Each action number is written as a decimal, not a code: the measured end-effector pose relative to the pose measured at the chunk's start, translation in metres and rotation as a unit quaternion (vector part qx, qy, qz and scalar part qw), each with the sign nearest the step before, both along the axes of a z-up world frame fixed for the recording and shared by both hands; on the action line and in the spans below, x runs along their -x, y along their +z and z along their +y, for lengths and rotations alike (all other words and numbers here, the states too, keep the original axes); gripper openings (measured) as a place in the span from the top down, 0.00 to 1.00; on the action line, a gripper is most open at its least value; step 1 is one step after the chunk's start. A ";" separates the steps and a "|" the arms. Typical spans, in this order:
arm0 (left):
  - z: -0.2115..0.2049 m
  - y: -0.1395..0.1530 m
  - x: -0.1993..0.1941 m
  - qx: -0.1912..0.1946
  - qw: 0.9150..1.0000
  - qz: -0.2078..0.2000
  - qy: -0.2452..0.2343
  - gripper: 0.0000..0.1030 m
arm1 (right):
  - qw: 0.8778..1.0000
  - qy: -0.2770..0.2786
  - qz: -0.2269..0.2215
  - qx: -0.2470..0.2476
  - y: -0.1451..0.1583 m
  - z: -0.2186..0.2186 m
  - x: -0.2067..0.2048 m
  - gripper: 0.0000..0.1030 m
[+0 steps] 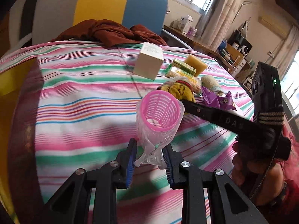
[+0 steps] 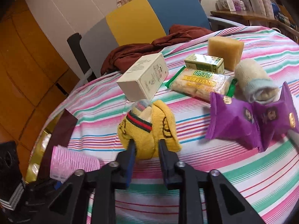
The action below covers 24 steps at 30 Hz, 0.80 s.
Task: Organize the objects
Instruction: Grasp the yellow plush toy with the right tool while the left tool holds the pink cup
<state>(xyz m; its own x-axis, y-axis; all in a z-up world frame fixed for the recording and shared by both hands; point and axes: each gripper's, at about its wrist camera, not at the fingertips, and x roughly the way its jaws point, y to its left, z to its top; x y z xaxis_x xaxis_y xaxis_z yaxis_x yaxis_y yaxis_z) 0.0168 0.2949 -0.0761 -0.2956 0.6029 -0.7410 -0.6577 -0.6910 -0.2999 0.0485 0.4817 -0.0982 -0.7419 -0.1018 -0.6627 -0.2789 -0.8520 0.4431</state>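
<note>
My left gripper (image 1: pixel 149 155) is shut on the clear clip of a pink hair roller (image 1: pixel 158 115) and holds it above the striped tablecloth (image 1: pixel 84 93). The roller also shows at the lower left of the right wrist view (image 2: pixel 72 163). My right gripper (image 2: pixel 145 147) has its jaws on either side of a rolled yellow sock (image 2: pixel 149 128) and squeezes its near end. In the left wrist view the right gripper's finger (image 1: pixel 205 112) reaches to the yellow sock (image 1: pixel 179 91) just behind the roller.
On the cloth lie a white box (image 2: pixel 143 76), a green-ended snack pack (image 2: pixel 201 84), a small green box (image 2: pixel 203 62), a yellow sponge (image 2: pixel 226 50), a cream rolled sock (image 2: pixel 252 82) and purple packets (image 2: pixel 248 119). A brown cloth (image 2: pixel 149 50) lies at the far edge by a chair (image 2: pixel 149 13).
</note>
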 end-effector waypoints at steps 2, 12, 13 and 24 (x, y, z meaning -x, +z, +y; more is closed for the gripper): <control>-0.005 -0.001 -0.003 -0.002 1.000 0.001 0.001 0.73 | 1.000 0.004 0.000 -0.007 0.004 -0.002 0.004 0.58; -0.018 0.000 -0.009 -0.001 1.000 0.000 0.005 0.73 | 0.995 0.014 -0.023 -0.100 0.010 -0.007 0.042 0.59; -0.019 0.000 -0.009 -0.002 1.000 -0.001 0.005 0.73 | 0.994 0.015 -0.021 -0.106 0.010 -0.008 0.042 0.70; -0.033 0.015 -0.011 -0.030 0.999 -0.002 0.011 0.72 | 0.994 0.022 0.000 -0.107 0.033 -0.025 0.015 0.89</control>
